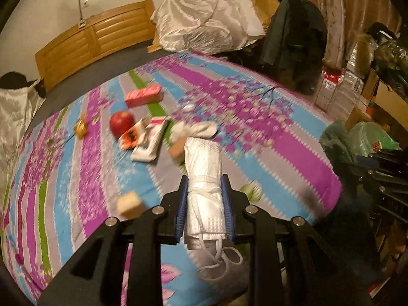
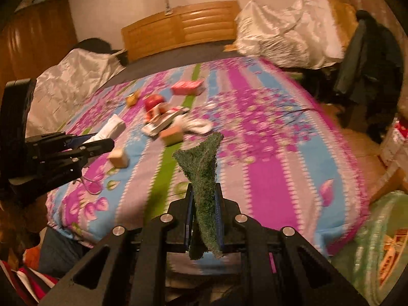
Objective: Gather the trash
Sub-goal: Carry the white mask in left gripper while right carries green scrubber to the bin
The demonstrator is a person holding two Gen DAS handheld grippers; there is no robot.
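Observation:
My left gripper (image 1: 204,191) is shut on a rolled white face mask (image 1: 204,173) with loose ear loops, held above the striped bedspread (image 1: 267,137). My right gripper (image 2: 204,196) is shut on a dark green fuzzy scrap (image 2: 202,168), held above the bed's near edge. The left gripper with the mask also shows at the left of the right wrist view (image 2: 84,142). On the bed lie a red apple (image 1: 121,123), a pink pack (image 1: 144,95), flattened cartons (image 1: 148,140), white crumpled tissue (image 1: 196,128), a yellow wrapper (image 1: 81,127) and two wooden blocks (image 1: 130,204).
A green trash bag (image 2: 377,250) sits on the floor at the right of the bed, also in the left wrist view (image 1: 369,137). A wooden headboard (image 1: 97,40), white covered bundles (image 1: 204,23), a dark coat (image 1: 295,40) and boxes surround the bed.

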